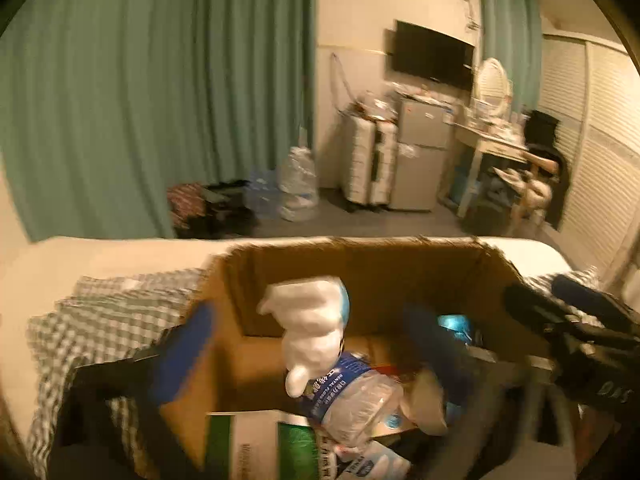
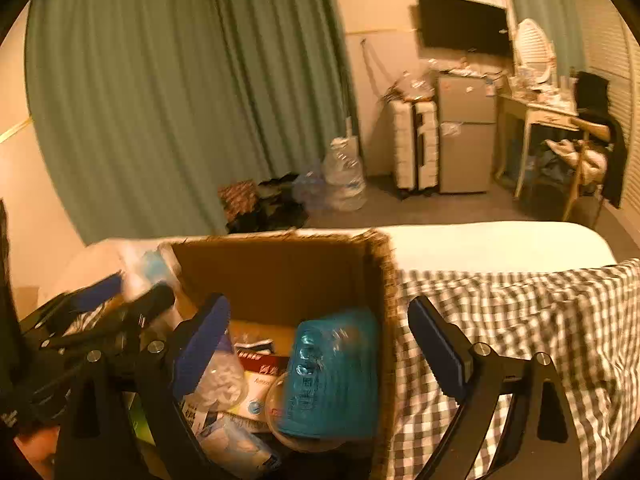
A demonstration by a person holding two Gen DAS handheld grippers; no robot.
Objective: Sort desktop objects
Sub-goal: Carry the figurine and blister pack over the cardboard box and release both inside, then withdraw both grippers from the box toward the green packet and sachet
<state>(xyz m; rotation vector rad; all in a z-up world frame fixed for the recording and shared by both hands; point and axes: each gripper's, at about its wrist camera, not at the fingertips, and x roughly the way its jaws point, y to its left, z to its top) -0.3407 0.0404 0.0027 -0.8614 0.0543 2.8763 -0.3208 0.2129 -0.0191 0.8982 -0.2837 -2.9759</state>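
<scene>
Over the cardboard box (image 1: pixel 360 264), you are holding both grippers wide open and empty; the white pouch (image 1: pixel 312 320) is hanging between your left fingers (image 1: pixel 192 344), the teal pack (image 2: pixel 332 372) between your right fingers (image 2: pixel 436 348).

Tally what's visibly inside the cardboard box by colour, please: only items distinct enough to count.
White: 1, a plush-like toy
Teal/blue: 1, a wrapped pack
Clear with blue label: 1, a plastic bottle
Green and white: 1, a carton
Total: 4; smaller packets underneath are too blurred to count.

Matt cardboard box (image 2: pixel 280 272); checked cloth (image 2: pixel 520 320); clear glossy plastic bottle (image 1: pixel 360 400).
</scene>
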